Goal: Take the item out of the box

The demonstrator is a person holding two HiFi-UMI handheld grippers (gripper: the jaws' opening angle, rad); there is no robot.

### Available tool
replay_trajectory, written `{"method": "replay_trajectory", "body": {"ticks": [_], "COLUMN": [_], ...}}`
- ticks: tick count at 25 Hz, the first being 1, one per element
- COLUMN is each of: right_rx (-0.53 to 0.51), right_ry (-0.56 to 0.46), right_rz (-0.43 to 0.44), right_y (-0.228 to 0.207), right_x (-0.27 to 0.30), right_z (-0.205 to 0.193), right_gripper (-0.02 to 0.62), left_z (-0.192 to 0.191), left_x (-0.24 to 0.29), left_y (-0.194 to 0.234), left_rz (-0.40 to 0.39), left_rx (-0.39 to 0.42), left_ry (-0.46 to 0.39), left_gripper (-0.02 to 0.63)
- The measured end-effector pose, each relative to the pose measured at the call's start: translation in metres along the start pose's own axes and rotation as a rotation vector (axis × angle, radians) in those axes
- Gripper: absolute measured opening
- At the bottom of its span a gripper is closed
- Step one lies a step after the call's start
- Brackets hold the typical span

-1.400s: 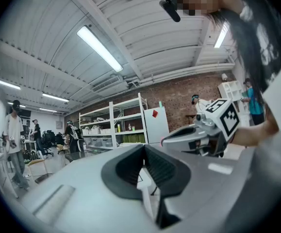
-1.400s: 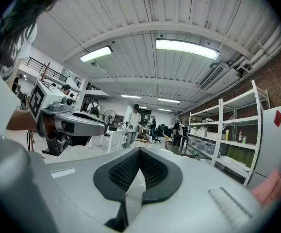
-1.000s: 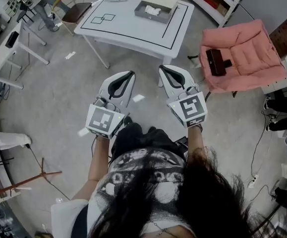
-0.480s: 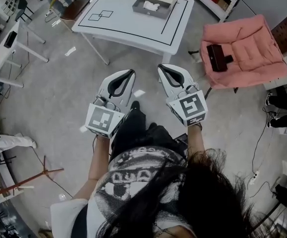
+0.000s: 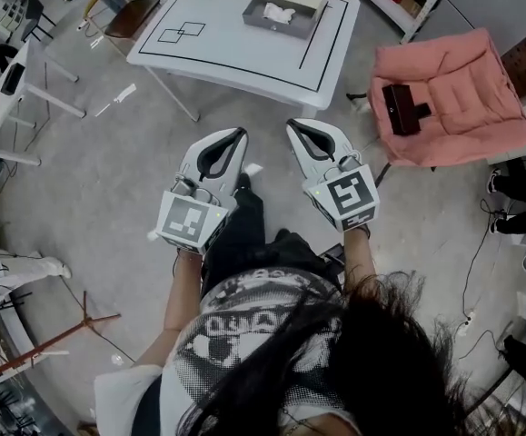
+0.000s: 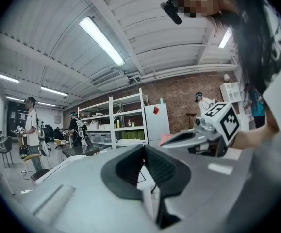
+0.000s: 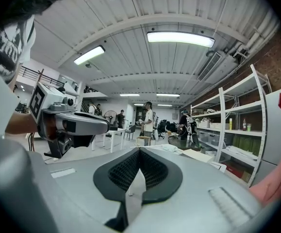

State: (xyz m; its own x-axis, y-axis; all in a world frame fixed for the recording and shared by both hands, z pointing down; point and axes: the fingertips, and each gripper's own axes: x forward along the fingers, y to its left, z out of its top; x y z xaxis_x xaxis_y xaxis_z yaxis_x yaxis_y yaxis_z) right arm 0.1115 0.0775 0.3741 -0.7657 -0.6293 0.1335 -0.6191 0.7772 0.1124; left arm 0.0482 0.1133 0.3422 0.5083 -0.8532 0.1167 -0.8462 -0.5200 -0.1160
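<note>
With the left gripper [image 5: 232, 142] and right gripper [image 5: 302, 132] clenched empty, approach the table [image 5: 231, 51] and open one over the box [image 5: 274, 32].

This is a large robotics lab or workshop hall. Overhead runs a ribbed metal ceiling [image 7: 130, 57] with long strip lights [image 7: 181, 38], and the far wall is bare brick [image 6: 189, 89]. White metal shelving [image 6: 125, 120] holds bins and bottles, with more racks [image 7: 237, 115] on the right. The floor is grey concrete [image 5: 108, 180] with loose cables [image 5: 476, 262] trailing on it. A white desk [image 5: 235, 57] carries taped black outlines. In the far part of the hall, people [image 7: 149, 115] stand among other desks handling equipment.
</note>
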Motion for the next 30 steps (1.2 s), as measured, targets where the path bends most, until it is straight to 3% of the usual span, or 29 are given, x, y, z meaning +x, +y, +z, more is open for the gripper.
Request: {"method": "replay_trajectory", "body": {"ticks": [10,20,30], "right_rx": [0.014,0.019,0.022], "right_ry": [0.049,0.079,0.126], "right_rz": [-0.02,-0.07,-0.126], "right_y": [-0.035,-0.057,-0.064], "right_x": [0.122,0.247,0.306], "right_z": [0.002,0.03,0.032], "right_gripper": [0.003,0.003,0.003], "left_z": [-0.017,-0.02,-0.03], "left_x": [0.06,0.1,0.123], "left_y": [0.111,0.235,0.296], "left_rz": [-0.06,-0.125,-0.201], "left_rx": [-0.024,-0.035,-0.028], "left_ry": [0.008,-0.013,-0.048], "left_gripper": [0.0,0.0,0.0]}}
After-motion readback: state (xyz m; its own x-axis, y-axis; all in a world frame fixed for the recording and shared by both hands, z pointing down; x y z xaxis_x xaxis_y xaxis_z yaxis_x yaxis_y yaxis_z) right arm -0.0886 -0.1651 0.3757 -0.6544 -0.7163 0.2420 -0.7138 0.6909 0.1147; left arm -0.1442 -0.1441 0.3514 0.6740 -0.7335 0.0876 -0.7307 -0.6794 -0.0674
